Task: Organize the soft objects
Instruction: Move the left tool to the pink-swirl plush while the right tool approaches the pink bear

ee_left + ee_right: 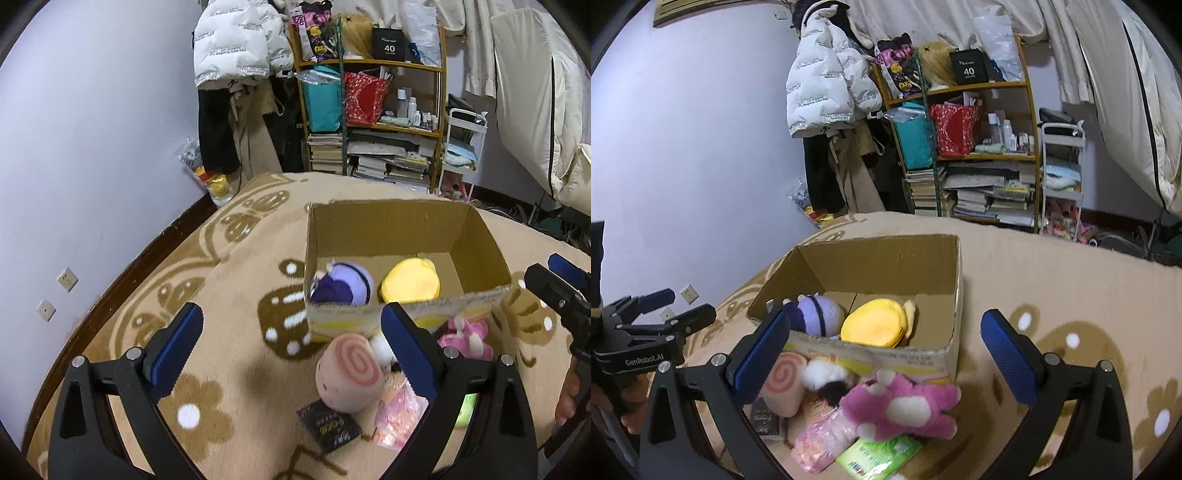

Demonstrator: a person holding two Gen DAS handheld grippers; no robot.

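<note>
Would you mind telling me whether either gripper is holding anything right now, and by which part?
Nothing is held: the left gripper and right gripper are both open and empty.

Black gripper frames, silver screws, blue ribbed fingers (177, 347), "GenRobot.AI" marking.

Patterned blanket (236, 354) under cardboard box (391, 229), plush toys (905, 406).

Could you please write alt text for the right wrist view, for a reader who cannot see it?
The open right gripper hovers over a pink plush lying on a beige patterned blanket before a cardboard box. The box holds a purple plush and a yellow plush; a swirl roll plush lies outside.
</note>
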